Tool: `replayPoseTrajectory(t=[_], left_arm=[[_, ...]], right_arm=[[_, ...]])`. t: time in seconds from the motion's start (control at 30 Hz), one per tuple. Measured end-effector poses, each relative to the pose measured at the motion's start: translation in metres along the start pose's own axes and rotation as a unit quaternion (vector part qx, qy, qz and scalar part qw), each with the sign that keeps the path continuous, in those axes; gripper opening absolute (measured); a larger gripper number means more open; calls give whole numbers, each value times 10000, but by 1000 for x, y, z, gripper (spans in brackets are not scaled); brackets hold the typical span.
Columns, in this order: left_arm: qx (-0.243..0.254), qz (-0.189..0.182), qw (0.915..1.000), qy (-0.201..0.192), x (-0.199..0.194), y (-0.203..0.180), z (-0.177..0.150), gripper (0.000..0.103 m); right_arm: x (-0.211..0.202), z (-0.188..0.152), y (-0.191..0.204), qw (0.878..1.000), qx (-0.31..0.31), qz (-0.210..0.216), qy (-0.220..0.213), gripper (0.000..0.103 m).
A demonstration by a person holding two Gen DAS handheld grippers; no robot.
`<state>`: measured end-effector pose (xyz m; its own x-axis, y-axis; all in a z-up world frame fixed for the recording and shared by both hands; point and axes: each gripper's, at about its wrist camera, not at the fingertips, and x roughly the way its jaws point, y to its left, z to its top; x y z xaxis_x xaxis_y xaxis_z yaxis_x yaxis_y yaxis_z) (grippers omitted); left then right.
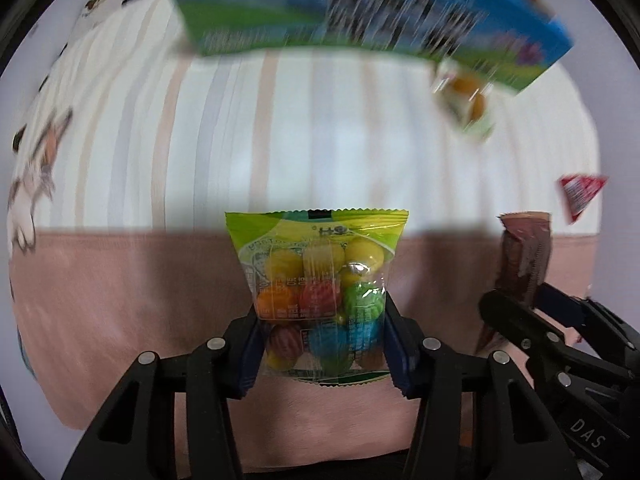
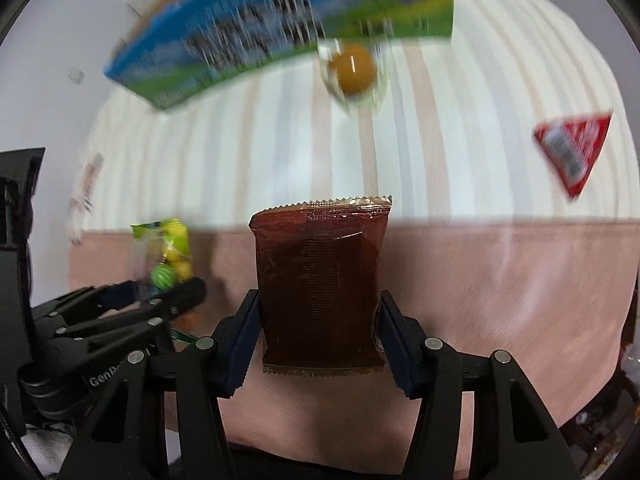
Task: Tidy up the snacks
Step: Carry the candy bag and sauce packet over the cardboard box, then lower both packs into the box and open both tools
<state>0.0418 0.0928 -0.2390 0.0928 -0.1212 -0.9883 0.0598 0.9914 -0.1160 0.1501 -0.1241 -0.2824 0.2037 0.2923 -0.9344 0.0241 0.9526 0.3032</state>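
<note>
My left gripper (image 1: 320, 344) is shut on a clear green-topped bag of coloured candy balls (image 1: 320, 284), held above a pink and striped cloth. My right gripper (image 2: 320, 336) is shut on a brown foil snack packet (image 2: 320, 280). Each gripper shows in the other's view: the right gripper (image 1: 516, 312) with the brown packet (image 1: 524, 260) at the right, the left gripper (image 2: 168, 296) with the candy bag (image 2: 166, 252) at the left. A blue and green box (image 1: 360, 12) stands at the far side and also shows in the right wrist view (image 2: 280, 24).
A clear packet with an orange ball (image 2: 354, 68) lies in front of the box, also seen in the left wrist view (image 1: 466, 100). A red triangular packet (image 2: 572, 148) lies on the striped cloth (image 2: 440, 160) at the right, also seen in the left wrist view (image 1: 580, 196).
</note>
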Motion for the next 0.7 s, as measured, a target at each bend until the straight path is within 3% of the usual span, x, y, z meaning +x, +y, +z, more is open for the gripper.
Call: replayPoseTrajectory(t=[0.23, 0.4, 0.5, 0.7], left_arm=[[169, -410, 9966, -687, -82, -9, 71, 49], [155, -538, 9944, -898, -121, -12, 142, 49], [120, -429, 9956, -826, -116, -12, 185, 49], [-45, -420, 9989, -179, -79, -5, 251, 49]], right_arm=[[-79, 75, 12, 9967, -177, 415, -682, 59], [-100, 149, 30, 9932, -296, 474, -1020, 59], [-96, 188, 37, 9935, -327, 381, -1023, 59], [-52, 250, 35, 9978, -264, 241, -554, 59]])
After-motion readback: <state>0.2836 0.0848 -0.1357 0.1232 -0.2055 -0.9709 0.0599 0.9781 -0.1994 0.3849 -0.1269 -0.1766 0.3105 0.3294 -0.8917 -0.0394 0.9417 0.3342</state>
